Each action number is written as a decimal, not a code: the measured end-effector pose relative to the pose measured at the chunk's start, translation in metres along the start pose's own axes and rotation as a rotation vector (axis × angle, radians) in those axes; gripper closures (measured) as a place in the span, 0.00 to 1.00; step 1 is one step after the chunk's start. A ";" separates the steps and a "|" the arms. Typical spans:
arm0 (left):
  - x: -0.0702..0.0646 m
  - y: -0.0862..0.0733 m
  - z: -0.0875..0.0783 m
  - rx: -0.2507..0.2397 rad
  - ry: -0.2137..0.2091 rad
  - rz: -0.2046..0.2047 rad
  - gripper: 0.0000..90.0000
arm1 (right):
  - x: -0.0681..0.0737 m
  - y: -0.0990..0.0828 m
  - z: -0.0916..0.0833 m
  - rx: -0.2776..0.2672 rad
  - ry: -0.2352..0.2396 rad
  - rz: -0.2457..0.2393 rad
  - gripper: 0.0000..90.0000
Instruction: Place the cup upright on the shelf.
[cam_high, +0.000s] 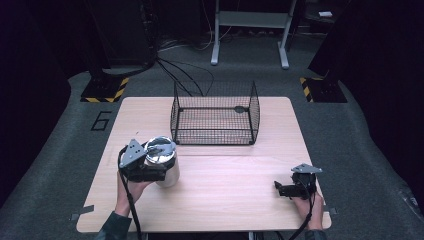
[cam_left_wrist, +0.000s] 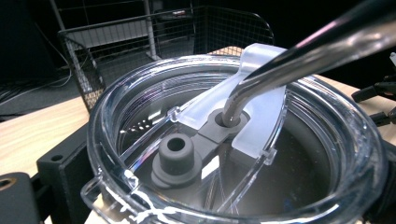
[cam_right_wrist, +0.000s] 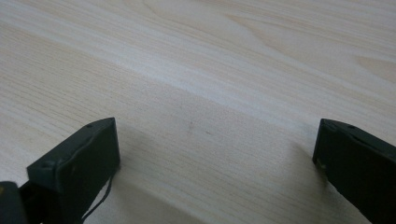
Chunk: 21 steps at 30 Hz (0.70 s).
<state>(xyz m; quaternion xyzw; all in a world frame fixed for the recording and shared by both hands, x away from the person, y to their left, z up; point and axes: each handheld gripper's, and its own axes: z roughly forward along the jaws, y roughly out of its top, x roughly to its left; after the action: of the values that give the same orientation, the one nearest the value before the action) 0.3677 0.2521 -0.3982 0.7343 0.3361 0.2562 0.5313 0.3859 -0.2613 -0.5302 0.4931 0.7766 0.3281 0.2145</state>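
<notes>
On my feed, the wooden bench carries a black wire basket at its far middle. Nearer, at the bench's left, a steel tumbler stands upright, its clear lid pierced by a bent metal straw. My left gripper is clamped around the tumbler's side, just below the lid. My right gripper rests low over the bench's near right, jaws spread wide and grasping nothing.
</notes>
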 end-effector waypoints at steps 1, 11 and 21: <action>0.000 0.002 0.002 0.003 -0.006 0.003 0.04 | 0.000 0.000 0.000 0.000 0.000 0.000 0.00; -0.003 0.019 0.020 0.019 -0.048 0.019 0.04 | 0.000 0.000 0.000 0.000 0.000 0.000 0.00; -0.009 0.036 0.036 0.010 -0.083 0.035 0.04 | 0.000 0.000 0.000 0.000 0.000 0.000 0.00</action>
<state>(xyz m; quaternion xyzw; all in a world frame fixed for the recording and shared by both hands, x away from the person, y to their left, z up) 0.3963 0.2161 -0.3745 0.7527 0.3020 0.2331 0.5365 0.3859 -0.2613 -0.5302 0.4929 0.7768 0.3282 0.2144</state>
